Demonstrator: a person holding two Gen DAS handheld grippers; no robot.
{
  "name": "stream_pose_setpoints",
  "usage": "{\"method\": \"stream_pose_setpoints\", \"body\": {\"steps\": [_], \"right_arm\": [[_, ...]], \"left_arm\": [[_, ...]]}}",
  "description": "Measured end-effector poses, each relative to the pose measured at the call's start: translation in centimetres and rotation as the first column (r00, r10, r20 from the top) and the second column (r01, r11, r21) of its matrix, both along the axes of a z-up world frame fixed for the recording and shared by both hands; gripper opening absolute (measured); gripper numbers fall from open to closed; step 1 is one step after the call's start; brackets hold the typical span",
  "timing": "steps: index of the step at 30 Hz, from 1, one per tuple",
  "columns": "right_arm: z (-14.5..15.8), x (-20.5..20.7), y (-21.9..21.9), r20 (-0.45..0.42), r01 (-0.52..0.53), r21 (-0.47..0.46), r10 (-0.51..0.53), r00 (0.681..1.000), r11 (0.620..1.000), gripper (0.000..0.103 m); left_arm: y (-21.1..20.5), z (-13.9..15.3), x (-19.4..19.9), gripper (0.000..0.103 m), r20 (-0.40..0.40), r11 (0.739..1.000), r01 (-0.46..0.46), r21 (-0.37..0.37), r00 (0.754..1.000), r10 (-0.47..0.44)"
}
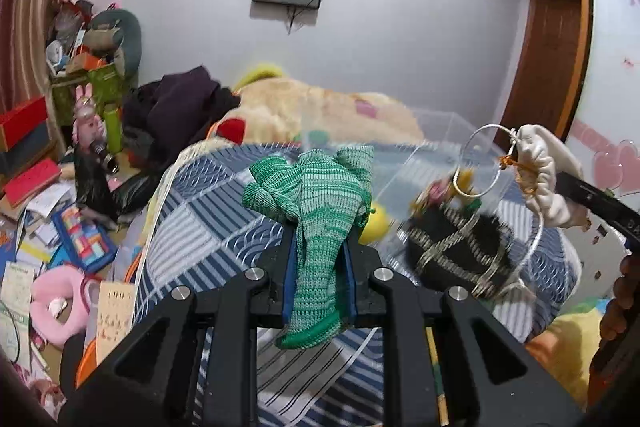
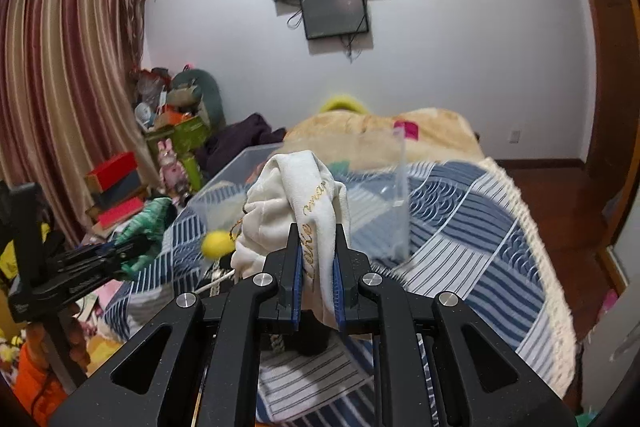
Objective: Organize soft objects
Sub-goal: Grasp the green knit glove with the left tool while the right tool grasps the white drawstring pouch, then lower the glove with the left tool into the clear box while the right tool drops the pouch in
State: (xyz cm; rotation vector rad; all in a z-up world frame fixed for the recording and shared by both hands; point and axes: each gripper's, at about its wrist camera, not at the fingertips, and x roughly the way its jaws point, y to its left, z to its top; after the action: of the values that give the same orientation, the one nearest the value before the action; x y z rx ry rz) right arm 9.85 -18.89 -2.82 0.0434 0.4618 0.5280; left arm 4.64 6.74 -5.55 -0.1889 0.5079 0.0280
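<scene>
My left gripper (image 1: 319, 247) is shut on a green knitted glove (image 1: 316, 199) and holds it above the bed; it also shows in the right wrist view (image 2: 140, 227). My right gripper (image 2: 318, 247) is shut on a white drawstring pouch (image 2: 296, 211) with gold lettering; it also shows in the left wrist view (image 1: 540, 171), held over a clear plastic box (image 1: 440, 155). The box (image 2: 360, 195) stands on the blue patterned bedspread (image 2: 480, 227) just ahead of both grippers. A black bag with a sparkly strap (image 1: 456, 247) and a yellow ball (image 2: 216, 245) lie by the box.
A large beige plush (image 1: 320, 107) and dark clothes (image 1: 180, 103) lie at the far end of the bed. The floor on the left is crowded with books, boxes, a pink cushion (image 1: 56, 303) and toys. A wooden wardrobe (image 1: 552, 27) stands on the right.
</scene>
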Motion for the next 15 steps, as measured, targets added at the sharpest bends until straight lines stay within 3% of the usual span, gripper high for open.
{"method": "stream_pose_setpoints", "body": {"steps": [8,15], "right_arm": [[2.6,1.9,-0.8,0.052,0.038,0.022,-0.039,0.998,0.999,0.011],[5.0,4.5,-0.2,0.090,0.065,0.033,-0.068,0.994,0.997,0.011]], "left_arm": [[-1.0,3.6,2.5,0.019,0.058,0.998,0.063,0.011,0.996,-0.063],[-1.0,5.0,6.7,0.019,0.036,0.995,0.097,0.000,0.995,-0.097]]}}
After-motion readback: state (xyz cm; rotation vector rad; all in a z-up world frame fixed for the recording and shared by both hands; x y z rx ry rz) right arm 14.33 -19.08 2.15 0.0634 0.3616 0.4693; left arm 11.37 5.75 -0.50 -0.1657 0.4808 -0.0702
